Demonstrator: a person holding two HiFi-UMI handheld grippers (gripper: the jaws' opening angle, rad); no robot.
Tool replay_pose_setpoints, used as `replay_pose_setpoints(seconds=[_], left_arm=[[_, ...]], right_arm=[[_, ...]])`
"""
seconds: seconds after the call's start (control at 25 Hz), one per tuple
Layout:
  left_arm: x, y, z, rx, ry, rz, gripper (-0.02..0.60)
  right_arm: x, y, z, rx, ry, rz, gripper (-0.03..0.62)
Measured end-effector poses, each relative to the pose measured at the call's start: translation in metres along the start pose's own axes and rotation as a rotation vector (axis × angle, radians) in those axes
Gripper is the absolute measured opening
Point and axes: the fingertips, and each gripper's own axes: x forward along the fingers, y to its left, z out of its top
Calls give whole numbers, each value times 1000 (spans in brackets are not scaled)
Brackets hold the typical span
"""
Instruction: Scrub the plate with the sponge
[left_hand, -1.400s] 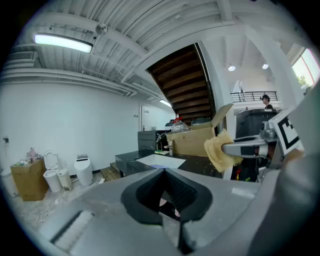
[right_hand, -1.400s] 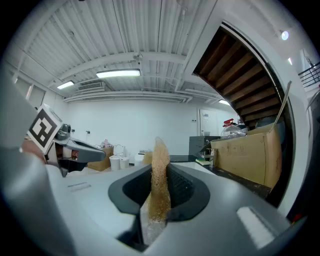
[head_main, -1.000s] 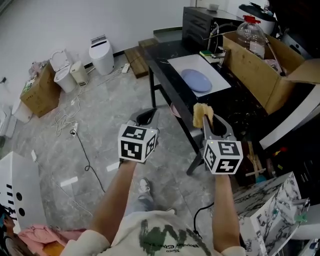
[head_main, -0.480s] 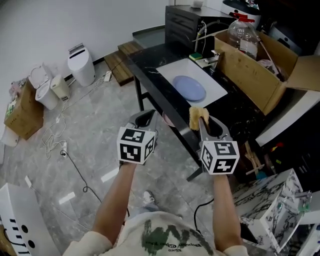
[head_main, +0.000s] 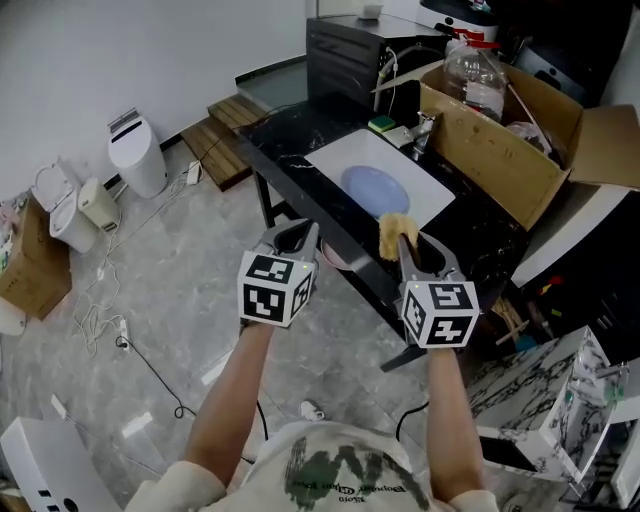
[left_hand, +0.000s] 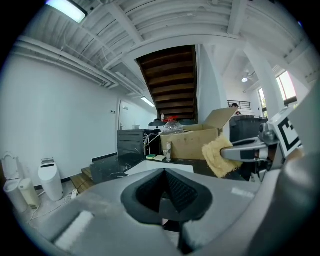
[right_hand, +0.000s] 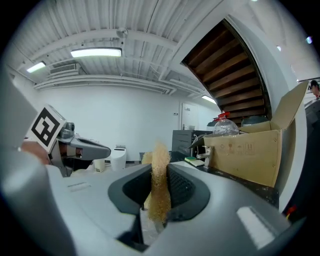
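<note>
Grey-jawed left gripper (head_main: 293, 236) hovers beside the near edge of the black table (head_main: 285, 135), jaws pressed together with nothing between them. Pale blue oval plate (head_main: 375, 187) lies flat on a white rectangular mat (head_main: 345, 155) on that table, apart from both grippers. Right gripper (head_main: 405, 243) pinches a yellow fibrous sponge (head_main: 392, 229) upright between its jaws at the table edge. Brown cardboard box (head_main: 500, 150) stands further right.
</note>
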Motion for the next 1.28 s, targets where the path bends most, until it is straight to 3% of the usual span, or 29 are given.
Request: replay_pose_setpoints(seconds=[0.88,1.28], left_arm=[[20,42,-16,23,32,-82,2],[77,64,-12,44,46,-98,2]], right_arm=[[45,18,6,36,-5,-76,72],[96,-9,3,60,-17,-93,72]])
